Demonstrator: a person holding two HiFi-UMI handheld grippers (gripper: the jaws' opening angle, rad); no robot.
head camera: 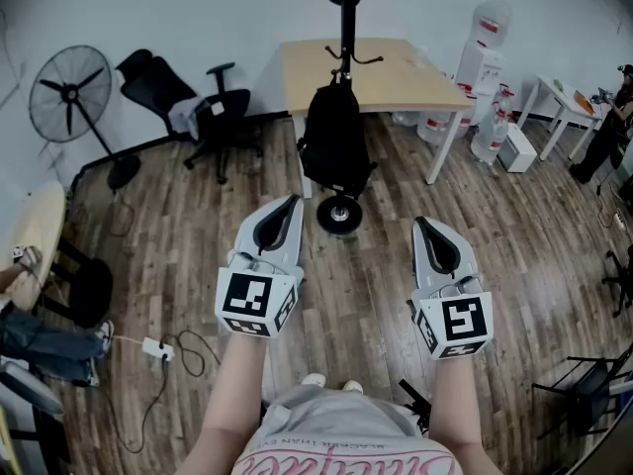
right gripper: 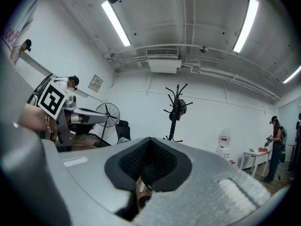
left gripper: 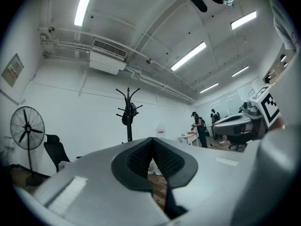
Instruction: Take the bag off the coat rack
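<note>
A black bag (head camera: 335, 144) hangs on the black coat rack (head camera: 347, 30), low on its pole and just above the round base (head camera: 339, 215). My left gripper (head camera: 293, 200) and right gripper (head camera: 419, 223) are held side by side over the wooden floor, short of the rack, pointing toward it. Both are shut with nothing between the pads. In the left gripper view, the shut left gripper (left gripper: 152, 142) hides the lower rack; only the upper coat rack (left gripper: 128, 108) shows. The right gripper (right gripper: 149, 142) likewise hides all but the top of the coat rack (right gripper: 177, 108).
A wooden table (head camera: 396, 75) stands right behind the rack. A black office chair (head camera: 203, 107) and a standing fan (head camera: 69, 93) are at the back left. Water bottles and a dispenser (head camera: 485, 62) stand at the back right. A power strip with cable (head camera: 157, 347) lies at left.
</note>
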